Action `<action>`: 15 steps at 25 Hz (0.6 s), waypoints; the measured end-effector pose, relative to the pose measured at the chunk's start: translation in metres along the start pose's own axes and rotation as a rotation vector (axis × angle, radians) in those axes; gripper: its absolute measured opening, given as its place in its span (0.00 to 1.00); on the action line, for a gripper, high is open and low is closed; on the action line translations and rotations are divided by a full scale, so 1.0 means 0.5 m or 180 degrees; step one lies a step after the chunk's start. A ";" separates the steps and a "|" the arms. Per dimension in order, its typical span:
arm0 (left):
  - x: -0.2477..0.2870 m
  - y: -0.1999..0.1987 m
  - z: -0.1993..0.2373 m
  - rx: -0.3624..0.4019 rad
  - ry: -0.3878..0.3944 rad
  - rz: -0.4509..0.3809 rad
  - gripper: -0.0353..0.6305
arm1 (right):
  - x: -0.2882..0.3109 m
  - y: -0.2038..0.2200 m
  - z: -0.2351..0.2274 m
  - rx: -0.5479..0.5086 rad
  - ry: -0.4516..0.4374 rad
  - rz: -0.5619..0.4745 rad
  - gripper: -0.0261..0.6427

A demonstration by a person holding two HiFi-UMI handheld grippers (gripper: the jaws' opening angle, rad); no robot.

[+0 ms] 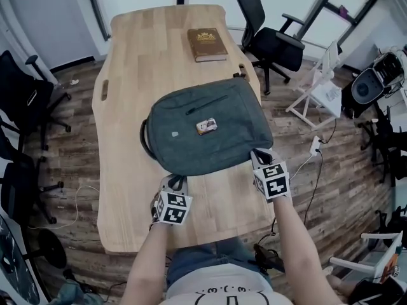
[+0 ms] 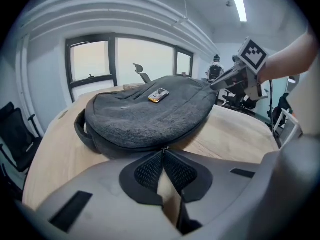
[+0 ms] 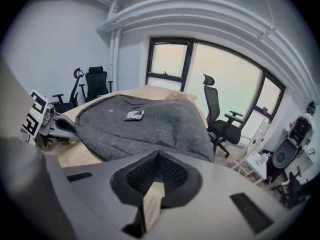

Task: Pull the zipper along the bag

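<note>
A grey fabric bag (image 1: 219, 148) lies flat on its back in the middle of the pale wooden worktop (image 1: 130, 68), its rounded top end towards 9 o'clock and its squarer end towards 3 o'clock in the head view. The cloth is a felt-like, mottled charcoal with a darker band running round the side wall where the main zipper track sits. A short pocket zipper (image 1: 206, 103) slants across the front panel, a small pale label (image 1: 175, 133) shows near the rounded end, and a black carry handle (image 1: 145, 140) loops out at the 9 o'clock edge. A small printed card (image 1: 206, 126) rests on the front panel near its centre. At 12 o'clock from the bag, well apart from it, a brown book (image 1: 206, 44) lies on the worktop. The left hand-held gripper (image 2: 164, 154) is at the bag's 7 o'clock edge, jaws pressed together and pinching the small metal zipper pull (image 2: 165, 149) on the side seam. The right hand-held gripper (image 3: 159, 155) is at the bag's 4 o'clock corner, jaws pressed together with the tips right against the rim of the fabric; whether any cloth is caught between them cannot be told.
</note>
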State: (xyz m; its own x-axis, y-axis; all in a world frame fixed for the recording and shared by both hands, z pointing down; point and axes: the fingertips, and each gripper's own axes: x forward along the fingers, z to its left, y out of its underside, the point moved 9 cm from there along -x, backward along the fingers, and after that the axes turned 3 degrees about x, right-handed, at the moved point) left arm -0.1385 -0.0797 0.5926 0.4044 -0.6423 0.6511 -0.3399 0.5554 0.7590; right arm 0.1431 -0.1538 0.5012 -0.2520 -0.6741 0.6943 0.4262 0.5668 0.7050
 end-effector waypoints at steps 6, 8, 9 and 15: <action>-0.014 -0.001 0.014 -0.0014 0.0385 0.0007 0.08 | -0.029 -0.024 0.065 0.0194 -0.0034 -0.0308 0.12; -0.021 -0.004 0.018 0.0050 0.0484 0.0093 0.08 | -0.022 -0.019 0.094 0.0300 -0.0127 -0.0293 0.12; -0.026 -0.007 0.020 0.0073 0.0543 0.0142 0.08 | -0.015 -0.015 0.109 0.0321 -0.0174 -0.0277 0.12; -0.052 -0.017 0.040 0.0056 0.0830 0.0341 0.08 | 0.031 -0.008 0.169 0.0319 -0.0306 -0.0262 0.12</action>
State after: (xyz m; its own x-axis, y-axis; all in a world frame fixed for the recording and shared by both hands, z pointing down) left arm -0.1632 -0.0783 0.5690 0.5694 -0.4215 0.7058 -0.4064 0.6019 0.6874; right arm 0.0639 -0.1263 0.5212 -0.3666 -0.6744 0.6409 0.3132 0.5592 0.7676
